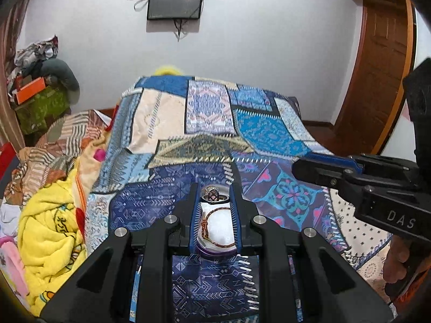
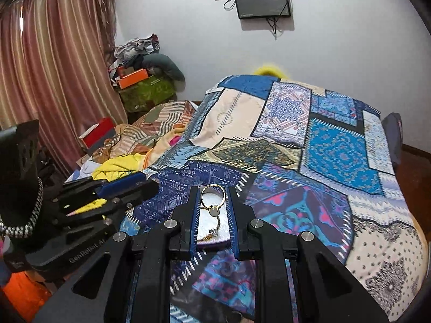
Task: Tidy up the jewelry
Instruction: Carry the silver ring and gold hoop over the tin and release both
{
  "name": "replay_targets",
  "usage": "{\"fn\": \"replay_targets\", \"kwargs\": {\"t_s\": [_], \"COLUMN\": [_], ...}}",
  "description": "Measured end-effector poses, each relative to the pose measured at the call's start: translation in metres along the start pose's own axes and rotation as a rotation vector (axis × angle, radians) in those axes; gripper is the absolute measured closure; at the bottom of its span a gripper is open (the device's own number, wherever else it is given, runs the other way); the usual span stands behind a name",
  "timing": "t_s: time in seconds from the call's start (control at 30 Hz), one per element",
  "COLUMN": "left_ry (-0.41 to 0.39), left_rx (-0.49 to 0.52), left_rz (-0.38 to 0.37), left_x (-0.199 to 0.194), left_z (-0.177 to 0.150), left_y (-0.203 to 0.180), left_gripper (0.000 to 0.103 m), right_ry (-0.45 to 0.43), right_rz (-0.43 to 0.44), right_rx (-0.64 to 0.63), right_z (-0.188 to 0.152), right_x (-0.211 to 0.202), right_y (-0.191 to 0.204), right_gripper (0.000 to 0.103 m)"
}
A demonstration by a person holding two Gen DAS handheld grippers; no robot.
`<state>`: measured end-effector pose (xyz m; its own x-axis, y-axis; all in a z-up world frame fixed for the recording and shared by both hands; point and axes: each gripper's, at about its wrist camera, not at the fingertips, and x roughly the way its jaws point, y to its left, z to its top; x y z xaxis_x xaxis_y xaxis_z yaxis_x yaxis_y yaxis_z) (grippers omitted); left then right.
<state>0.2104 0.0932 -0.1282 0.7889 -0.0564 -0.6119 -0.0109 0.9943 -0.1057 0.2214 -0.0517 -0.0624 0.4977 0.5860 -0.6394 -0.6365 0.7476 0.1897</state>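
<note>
The silver ring with a dark patterned face [image 1: 212, 196] sits between the fingertips of your left tool [image 1: 214, 197], whose blue-padded fingers are drawn in close on either side of it; whether the pads actually press it I cannot tell. Just behind that ring, nearer the tool body, a thin reddish-brown cord bracelet [image 1: 208, 223] curves across a small white oval dish with a purple rim [image 1: 219, 228], which lies on the bed between the same fingers.

Your right tool [image 2: 212, 199] has a thin gold ring with a small pale stone [image 2: 212, 197] between its fingertips, the band standing nearly upright and the stone at its low side. The fingers flank it closely, but contact is not clear. Below the ring a fine chain [image 2: 215, 228] trails over the same white dish [image 2: 207, 215].

Each tool shows at the edge of the other's view, its fingers drawn close together. Beneath both spreads the blue patchwork quilt [image 1: 204, 113] covering the bed. To the left of your left tool lies a crumpled yellow blanket [image 1: 51, 231].
</note>
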Motion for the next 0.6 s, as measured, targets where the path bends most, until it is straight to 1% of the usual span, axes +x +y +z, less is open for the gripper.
{"fn": "replay_targets", "kwargs": {"t_s": [0.27,0.43,0.6], "left_ry": [0.085,0.111,0.131], "left_rx": [0.001,0.030,0.030], "left_rz": [-0.021,-0.032,-0.030], "left_x": [0.037,0.050,0.058], "left_z": [-0.013,-0.019,-0.021], "left_y": [0.005,0.001,0.002], "left_gripper": [0.083,0.083,0.083], "right_ry": [0.074,0.111,0.148], "right_rz": [0.043,0.051,0.071], "right_rx": [0.031,0.025,0.032], "right_z": [0.000,0.001,0.003], "right_x": [0.038,0.056,0.071], "right_y": [-0.004,-0.004,-0.005], "right_gripper": [0.086,0.086,0.086]}}
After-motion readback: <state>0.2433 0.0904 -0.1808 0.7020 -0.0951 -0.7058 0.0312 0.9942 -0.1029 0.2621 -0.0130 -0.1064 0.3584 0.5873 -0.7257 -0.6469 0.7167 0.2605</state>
